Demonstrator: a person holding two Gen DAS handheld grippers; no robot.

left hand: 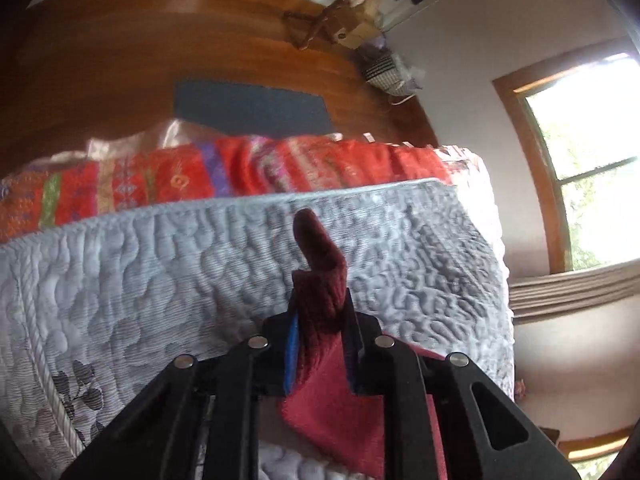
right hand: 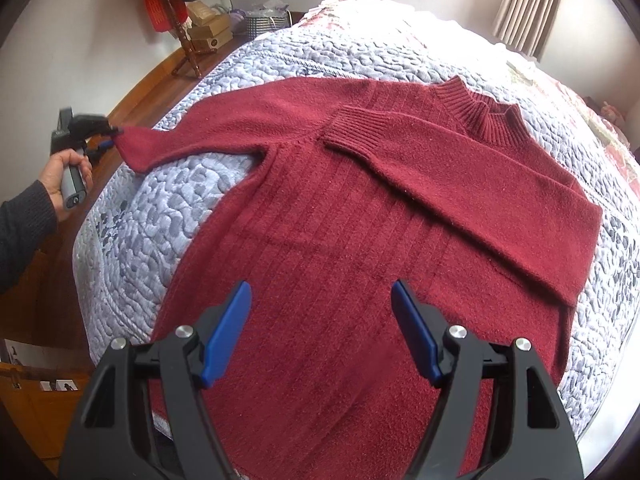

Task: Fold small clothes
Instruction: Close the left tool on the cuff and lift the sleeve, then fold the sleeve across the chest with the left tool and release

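In the right wrist view, the right hand-held gripper (right hand: 320, 336) is held wide apart at the bottom of the frame, nothing between its blue pads, just above the hem end of the red sweater (right hand: 320, 220). The sweater is laid flat on the bed's grey quilt (right hand: 160, 208), its long axis running from the lower centre up to the ribbed collar (right hand: 480, 116) at upper right. One sleeve is folded across the chest; the other sleeve (right hand: 192, 140) is stretched to the left edge, where its cuff is clamped by the left hand-held gripper (right hand: 114, 136). No writing can be read.
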